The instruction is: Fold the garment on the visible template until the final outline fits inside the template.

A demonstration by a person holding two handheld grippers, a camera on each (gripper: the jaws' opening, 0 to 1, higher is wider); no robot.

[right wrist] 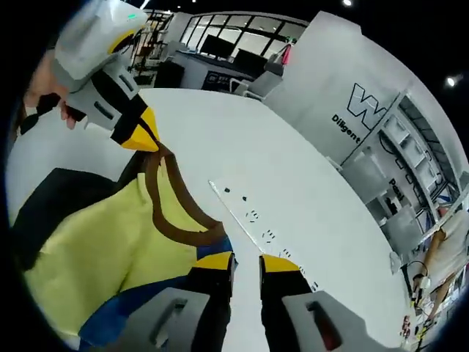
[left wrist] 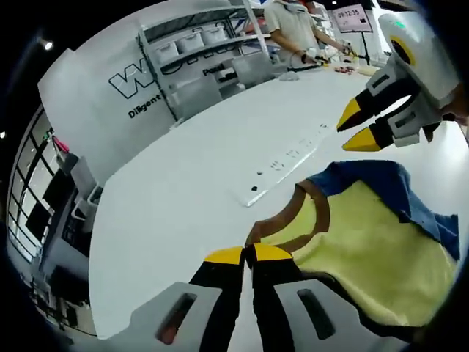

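Garment (left wrist: 366, 249) fabric, soft and matte, lies on the smooth white worktop (left wrist: 190, 176) in the lower right of the left gripper view: a pale yellow body, a curved brown neckband (left wrist: 311, 202) and a blue panel (left wrist: 396, 183) bunched along its upper right edge. The left claw (left wrist: 247, 254) rises from the bottom centre of that view with its yellow-tipped black jaws pressed together, pinching the brown band at the garment's near edge. In the upper right of the same view the right claw (left wrist: 355, 126) hangs above the worktop, its two pointed yellow tips slightly apart and holding nothing. A thin, flat, clear strip (left wrist: 286, 165) with small dark marks lies on the worktop just beyond the collar. In the right gripper view the garment (right wrist: 102, 249) fills the lower left, its brown neckband (right wrist: 172, 202) looping in a U and a blue fold (right wrist: 124, 312) near the bottom; a dark patch (right wrist: 51, 198) of cloth lies at its left. The right claw (right wrist: 245, 262) at the bottom centre shows a clear gap between its jaws, released, just beside the collar. The left claw (right wrist: 139, 136) appears in the upper left, closed on the band's end. Grey shelving (left wrist: 198, 51) with bins and a person (left wrist: 293, 29) stand at the top of the left gripper view.
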